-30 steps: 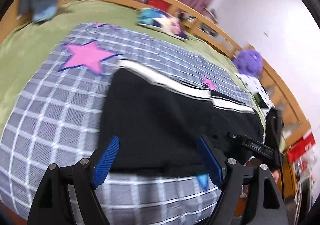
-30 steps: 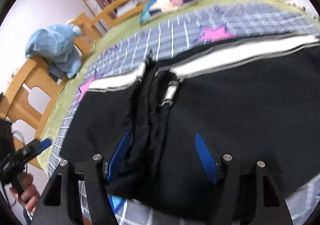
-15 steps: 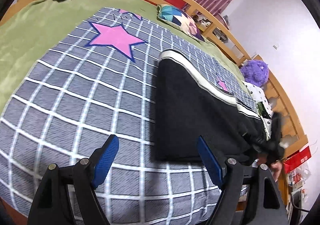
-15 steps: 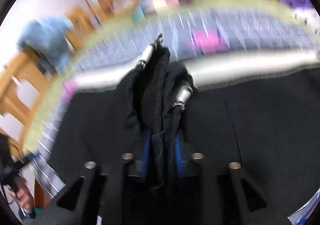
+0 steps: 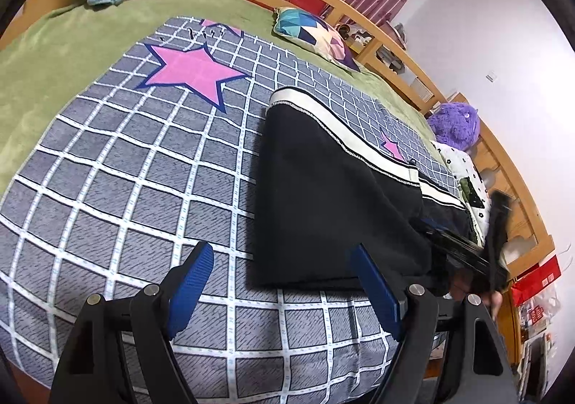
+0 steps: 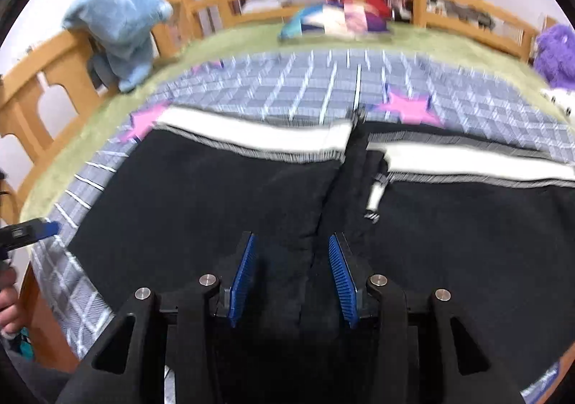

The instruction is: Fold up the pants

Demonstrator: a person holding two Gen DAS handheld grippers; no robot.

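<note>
Black pants with a white side stripe point(image 5: 323, 195) lie folded on a grey checked blanket point(image 5: 125, 159) on the bed. My left gripper point(image 5: 284, 282) is open and empty, above the blanket just left of the pants' near left corner. In the right wrist view the pants point(image 6: 201, 195) fill the middle, with the waistband and drawstring point(image 6: 373, 195) bunched at the centre. My right gripper point(image 6: 293, 274) hangs partly open over the black fabric near the waistband fold, holding nothing. The right gripper also shows in the left wrist view point(image 5: 478, 253).
A wooden bed rail point(image 5: 359, 9) runs around the bed. A patterned pillow point(image 5: 316, 37) and a purple plush toy point(image 5: 454, 124) lie at the far side. Blue clothing point(image 6: 118, 30) hangs over the rail at left. A green blanket point(image 5: 54, 55) lies under the checked one.
My right gripper was shut on the bunched waistband half a second ago and has opened and let it drop. My left gripper has shifted left, away from the pants' edge.
</note>
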